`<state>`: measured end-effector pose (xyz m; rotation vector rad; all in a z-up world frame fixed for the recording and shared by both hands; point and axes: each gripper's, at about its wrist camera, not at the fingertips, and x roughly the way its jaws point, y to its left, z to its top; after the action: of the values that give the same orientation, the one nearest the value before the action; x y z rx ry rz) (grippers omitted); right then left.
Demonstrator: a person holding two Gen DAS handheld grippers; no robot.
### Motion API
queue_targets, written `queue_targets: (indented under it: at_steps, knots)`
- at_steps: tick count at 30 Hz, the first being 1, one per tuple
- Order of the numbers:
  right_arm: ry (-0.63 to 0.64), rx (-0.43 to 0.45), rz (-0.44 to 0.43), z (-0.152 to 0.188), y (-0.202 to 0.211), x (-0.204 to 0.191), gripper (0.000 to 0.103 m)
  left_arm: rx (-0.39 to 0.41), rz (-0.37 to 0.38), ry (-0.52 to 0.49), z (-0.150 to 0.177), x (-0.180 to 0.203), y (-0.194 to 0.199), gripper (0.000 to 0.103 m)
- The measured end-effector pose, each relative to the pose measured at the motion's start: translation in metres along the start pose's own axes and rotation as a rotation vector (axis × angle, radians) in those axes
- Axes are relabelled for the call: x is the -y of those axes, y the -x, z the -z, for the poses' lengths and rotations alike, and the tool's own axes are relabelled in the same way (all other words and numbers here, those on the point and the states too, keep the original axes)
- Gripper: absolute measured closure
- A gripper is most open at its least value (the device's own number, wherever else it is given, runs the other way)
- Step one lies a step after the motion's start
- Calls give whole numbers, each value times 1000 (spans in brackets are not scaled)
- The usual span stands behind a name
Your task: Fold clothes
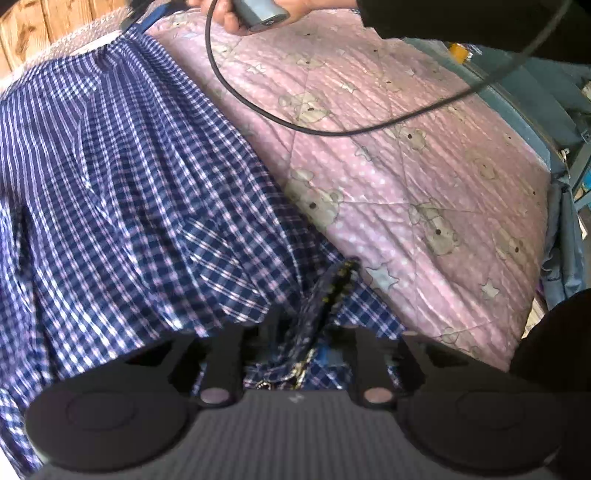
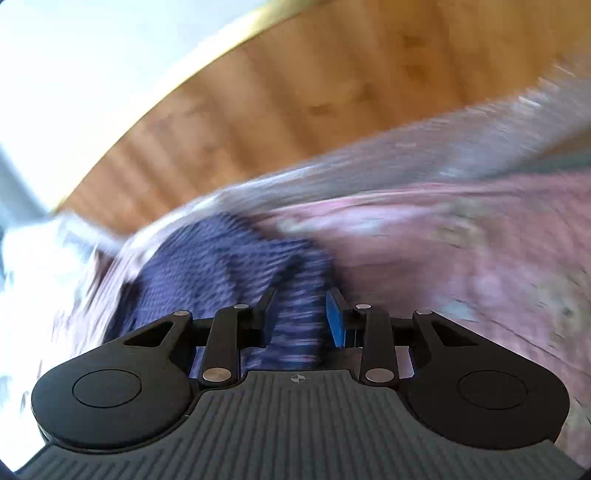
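A blue and white checked shirt [image 1: 122, 177] is stretched across a pink quilt with bears [image 1: 406, 147]. My left gripper [image 1: 306, 332] is shut on a bunched edge of the shirt, with the cloth covering its fingers. In the blurred right wrist view, my right gripper [image 2: 301, 317] has a strip of the same shirt [image 2: 221, 266] between its fingers; the black left finger [image 2: 264, 314] and the blue right pad [image 2: 336, 317] press on the cloth. The person's other hand, holding the right gripper's handle [image 1: 258, 14], shows at the top of the left wrist view.
A black cable [image 1: 295, 125] loops over the quilt. A wooden wall [image 2: 314, 92] runs behind the bed. A grey-blue bed edge and fabric [image 1: 535, 110] lie on the right. White bedding [image 2: 33, 258] shows at the left in the right wrist view.
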<state>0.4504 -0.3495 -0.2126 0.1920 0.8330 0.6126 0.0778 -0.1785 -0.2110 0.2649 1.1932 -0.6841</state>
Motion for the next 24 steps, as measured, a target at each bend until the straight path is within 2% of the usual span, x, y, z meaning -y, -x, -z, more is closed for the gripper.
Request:
queue_targets:
  at_steps: [1,3,4,5,7,8,9,10,12,13,14,16,17,19,20,22,24]
  knots:
    - [67,-40,4,2,-12,-9,71,2,2,20,4,4,0,69]
    - [207,-113,71,7,-39,-21,74,16,2,77,9,6,5,68]
    - [237,-135,97,9,-48,-22,74,29,8,120,12,3,12,67]
    - [220,-131,94,7,-49,-20,74,50,18,177,16,-4,22,59]
    - [121,-53,59,0,-30,-8,71,96,39,295,26,-19,41,50]
    - [75,-20,52,-3,-20,-2,67,122,43,357,32,-27,49,49]
    - [37,3,53,-4,-12,6,58,141,53,405,37,-34,52,50]
    - [-2,25,55,-6,-4,13,57,159,65,450,41,-40,54,54]
    - [-36,-6,48,-7,-5,26,57,172,89,512,44,-49,53,72]
    - [-28,-37,48,-6,-10,28,57,181,80,531,43,-52,54,89]
    - [-22,-63,28,-5,-14,28,59,210,66,543,41,-55,61,98]
    - [-33,-99,-63,-3,-14,29,61,310,32,584,37,-65,86,99]
    - [-54,-80,-122,-3,-7,30,61,384,12,619,37,-73,105,99]
    - [-113,-3,-198,-5,10,38,58,566,-8,764,45,-100,153,99]
    - [-134,24,-207,-6,15,41,57,656,-24,836,51,-113,175,99]
    - [-110,25,-147,-5,16,44,55,781,-75,966,63,-139,209,99]
    - [-60,-27,-101,0,4,41,57,795,-113,1030,68,-156,216,99]
